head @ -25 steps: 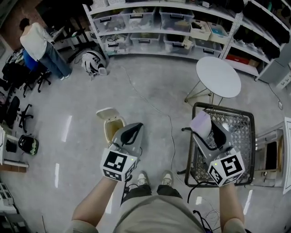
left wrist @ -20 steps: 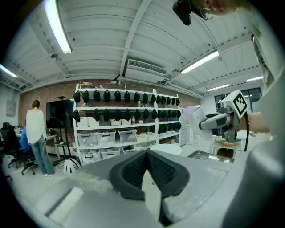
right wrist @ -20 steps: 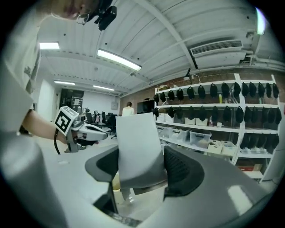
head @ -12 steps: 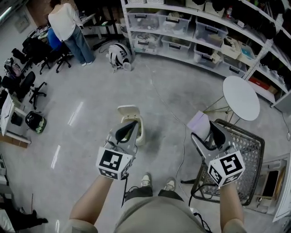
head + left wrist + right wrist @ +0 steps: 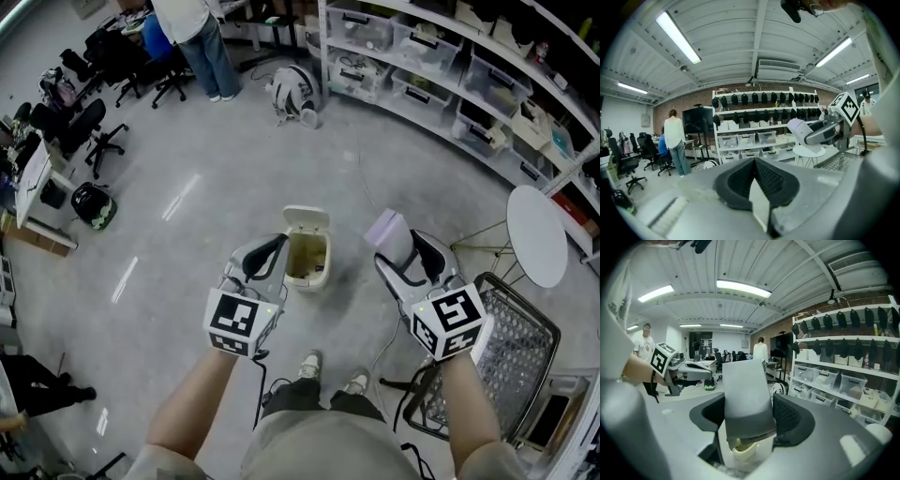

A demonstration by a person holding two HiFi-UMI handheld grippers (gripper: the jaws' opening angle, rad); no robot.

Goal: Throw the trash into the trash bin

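One pale carton (image 5: 386, 228), flat-sided and boxy, is the trash in hand. It stands up between the jaws of the right gripper (image 5: 398, 246), which are set wide and closed on its two broad faces near the lower end, most of its length sticking out past the tips. It looks light and thin-walled, likely empty, so it should dent under a hard squeeze. Its smooth faces could slide on the pads, and a hold low across the broad sides, as here, seems the safest. The carton hangs in the air to the right of the trash bin (image 5: 306, 281) in the head view, near it but not yet over the opening. In the right gripper view the bin's cream rim shows below the carton, ahead of the jaws. The bin stands on the grey floor (image 5: 187, 244) with its lid (image 5: 307, 217) tipped back, so the mouth is free. The left gripper (image 5: 265, 255), just beside the bin's other side, has its jaws pressed together with nothing between them. A wire cart (image 5: 511, 342) stands behind the right arm.
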